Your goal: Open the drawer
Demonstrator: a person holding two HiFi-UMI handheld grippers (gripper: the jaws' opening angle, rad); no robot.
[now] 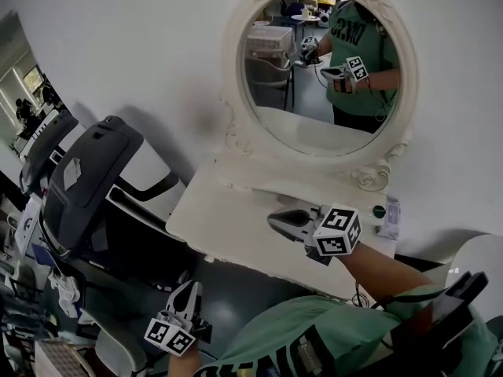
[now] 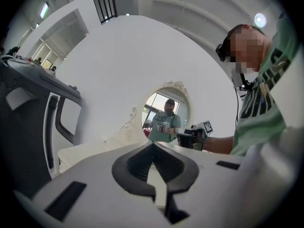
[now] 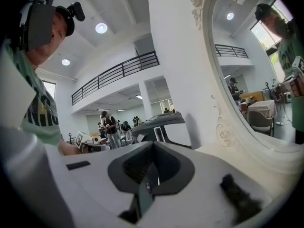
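A white dressing table (image 1: 228,210) with an oval mirror (image 1: 322,69) stands against the wall. Its drawer front is hidden below the tabletop's front edge in the head view. My right gripper (image 1: 284,220) hovers over the right part of the tabletop, pointing left, jaws together and empty. My left gripper (image 1: 189,290) is lower, in front of and below the table's edge, also shut on nothing. In the left gripper view the left gripper (image 2: 154,170) looks level at the table (image 2: 85,151) and the mirror (image 2: 166,113). The right gripper (image 3: 151,175) has the mirror (image 3: 256,80) at its right.
A dark treadmill (image 1: 86,179) stands close to the table's left side. A small green-topped item and a packet (image 1: 385,214) lie at the tabletop's back right. A cable (image 1: 357,293) hangs under the table. People (image 3: 107,125) stand far off in the hall.
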